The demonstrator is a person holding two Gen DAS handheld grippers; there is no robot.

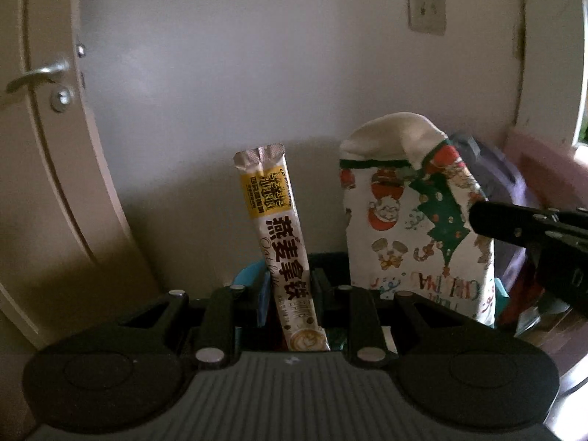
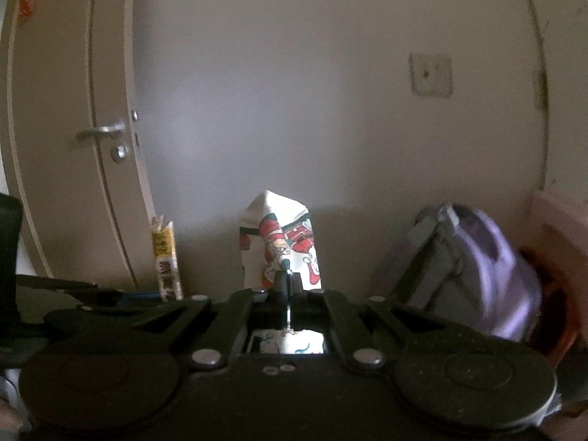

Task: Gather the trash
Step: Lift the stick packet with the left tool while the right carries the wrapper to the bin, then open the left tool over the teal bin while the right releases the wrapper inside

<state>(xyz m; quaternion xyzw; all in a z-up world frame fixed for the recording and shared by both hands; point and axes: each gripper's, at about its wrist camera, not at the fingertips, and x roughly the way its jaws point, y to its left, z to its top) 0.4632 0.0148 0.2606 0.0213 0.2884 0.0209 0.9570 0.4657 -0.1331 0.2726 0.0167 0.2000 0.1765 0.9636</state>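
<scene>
My left gripper (image 1: 290, 286) is shut on a long white and yellow coffee sachet (image 1: 275, 228), which stands up between the fingers. The sachet also shows in the right wrist view (image 2: 166, 257) at the left. My right gripper (image 2: 288, 286) is shut on a white Christmas-print paper bag (image 2: 283, 242) with Santas and green trees, held upright. That bag shows in the left wrist view (image 1: 411, 220) to the right of the sachet, with the right gripper's black body (image 1: 533, 231) against its right side.
A grey wall is straight ahead, with a socket plate (image 1: 426, 13). A cream door with a metal handle (image 1: 36, 73) is at the left. A purple and grey backpack (image 2: 477, 268) and a pink thing (image 2: 558, 228) stand at the right.
</scene>
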